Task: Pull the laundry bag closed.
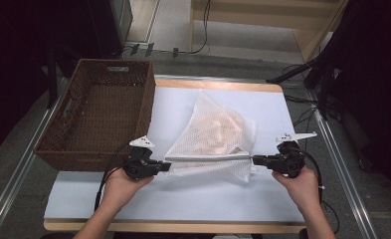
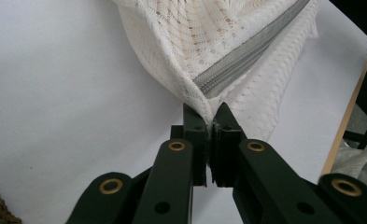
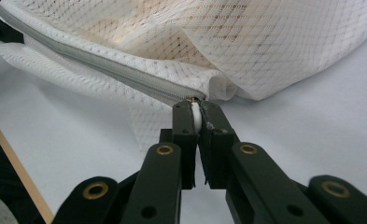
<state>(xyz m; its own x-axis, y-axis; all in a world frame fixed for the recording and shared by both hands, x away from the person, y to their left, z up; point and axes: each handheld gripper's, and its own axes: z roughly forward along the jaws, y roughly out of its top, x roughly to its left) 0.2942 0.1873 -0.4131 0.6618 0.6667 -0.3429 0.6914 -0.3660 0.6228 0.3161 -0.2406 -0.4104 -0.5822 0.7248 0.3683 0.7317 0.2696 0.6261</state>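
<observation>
One white mesh bag with one grey zipper lies at frame centre, one brown wicker basket sits at upper left, and two tongs, left tongs and right tongs, flank the bag.

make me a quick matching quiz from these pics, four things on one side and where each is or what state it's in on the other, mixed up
Things:
1. brown woven wicker basket
2. white mesh laundry bag
3. left tongs
4. right tongs

Places or states:
A. shut on the bag's corner at the zipper's end
B. stretched between both tongs
C. shut on the white zipper pull
D. empty, at the table's left edge

Pairs: 1-D, 2-B, 3-A, 4-C
</observation>
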